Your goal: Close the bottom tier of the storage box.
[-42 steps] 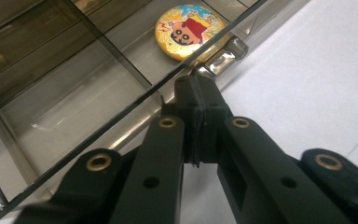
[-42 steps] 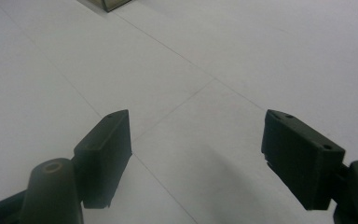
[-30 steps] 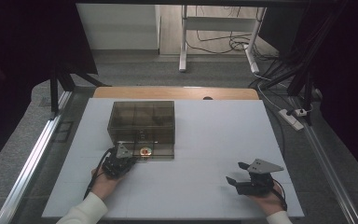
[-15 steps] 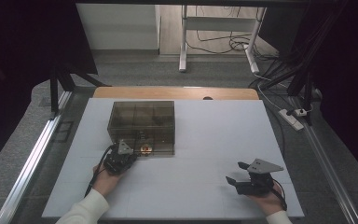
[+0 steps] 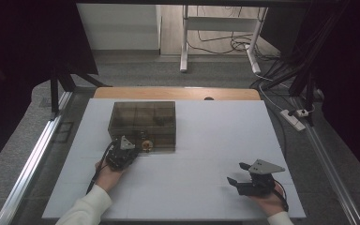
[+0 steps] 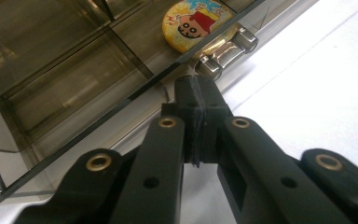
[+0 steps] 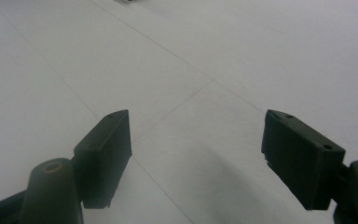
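Here the left tongs [image 6: 196, 122], pressed together on nothing, point at the near edge of the smoky plastic compartment box [image 5: 143, 123], whose tinted walls blur the cartoon badge [image 6: 199, 22] and metal clip [image 6: 226, 50] ahead. The left hand [image 5: 108, 169] has crept nearer the box. The right tongs [image 5: 238, 174] lie spread on the white bench [image 5: 215, 136], unmoved.

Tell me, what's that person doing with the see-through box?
A person holds a gripper in each hand at a white table. The left gripper, jaws shut, sits at the front edge of the smoky plastic box, beside its metal latch. A cartoon badge lies inside. The right gripper rests open on the table, away from the box.
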`<state>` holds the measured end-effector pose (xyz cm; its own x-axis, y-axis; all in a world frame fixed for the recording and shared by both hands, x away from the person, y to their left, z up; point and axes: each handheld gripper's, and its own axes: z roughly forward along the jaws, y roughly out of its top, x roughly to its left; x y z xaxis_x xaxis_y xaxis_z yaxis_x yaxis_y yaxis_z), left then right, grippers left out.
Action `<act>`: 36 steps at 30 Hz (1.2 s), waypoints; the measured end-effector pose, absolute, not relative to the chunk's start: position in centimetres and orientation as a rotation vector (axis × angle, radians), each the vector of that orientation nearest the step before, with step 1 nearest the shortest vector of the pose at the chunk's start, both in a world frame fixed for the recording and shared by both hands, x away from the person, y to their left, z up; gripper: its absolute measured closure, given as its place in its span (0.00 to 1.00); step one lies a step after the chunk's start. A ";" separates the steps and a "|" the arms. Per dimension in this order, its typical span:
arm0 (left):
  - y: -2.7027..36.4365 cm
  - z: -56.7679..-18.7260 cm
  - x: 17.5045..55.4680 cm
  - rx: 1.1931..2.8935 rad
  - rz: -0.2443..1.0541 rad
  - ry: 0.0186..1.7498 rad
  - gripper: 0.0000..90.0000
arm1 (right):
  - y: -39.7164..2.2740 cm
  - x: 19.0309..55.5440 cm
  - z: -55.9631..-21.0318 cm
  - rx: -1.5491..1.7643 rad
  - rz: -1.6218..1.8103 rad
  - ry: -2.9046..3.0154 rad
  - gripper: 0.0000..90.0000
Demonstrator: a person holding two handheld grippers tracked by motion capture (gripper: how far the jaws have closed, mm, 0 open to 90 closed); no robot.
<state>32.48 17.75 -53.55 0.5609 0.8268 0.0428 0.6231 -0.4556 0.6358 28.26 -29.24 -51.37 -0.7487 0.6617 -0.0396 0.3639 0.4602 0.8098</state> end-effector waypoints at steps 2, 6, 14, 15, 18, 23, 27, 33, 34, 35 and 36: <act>17.7 -53.5 32.7 2.224 0.470 1.165 0.98 | -29.2 28.3 -51.4 0.865 1.184 2.367 0.27; 17.7 -53.5 33.1 2.221 0.472 1.171 0.98 | -29.2 28.3 -51.5 0.869 1.185 2.366 0.27; 17.8 -53.5 33.7 2.218 0.472 1.179 0.98 | -29.1 28.3 -51.5 0.866 1.175 2.373 0.27; 17.8 -53.5 33.7 2.216 0.471 1.180 0.98 | -29.1 28.3 -51.5 0.866 1.174 2.374 0.27; 17.8 -53.5 33.9 2.217 0.473 1.183 0.98 | -29.1 28.3 -51.4 0.867 1.178 2.371 0.27; 17.8 -53.6 34.3 2.217 0.479 1.189 0.98 | -29.1 28.3 -51.4 0.865 1.180 2.373 0.27; 17.8 -53.6 34.7 2.212 0.482 1.197 0.98 | -29.2 28.3 -51.5 0.869 1.186 2.367 0.27; 17.8 -53.6 35.1 2.207 0.486 1.203 0.98 | -29.2 28.3 -51.5 0.871 1.184 2.370 0.27; 17.8 -53.6 35.2 2.205 0.487 1.204 0.98 | -29.2 28.3 -51.5 0.869 1.185 2.370 0.27; 17.8 -53.6 35.2 2.203 0.487 1.205 0.98 | -29.2 28.3 -51.5 0.874 1.184 2.370 0.27; 17.8 -53.6 35.3 2.204 0.483 1.206 0.98 | -29.2 28.3 -51.6 0.876 1.183 2.371 0.27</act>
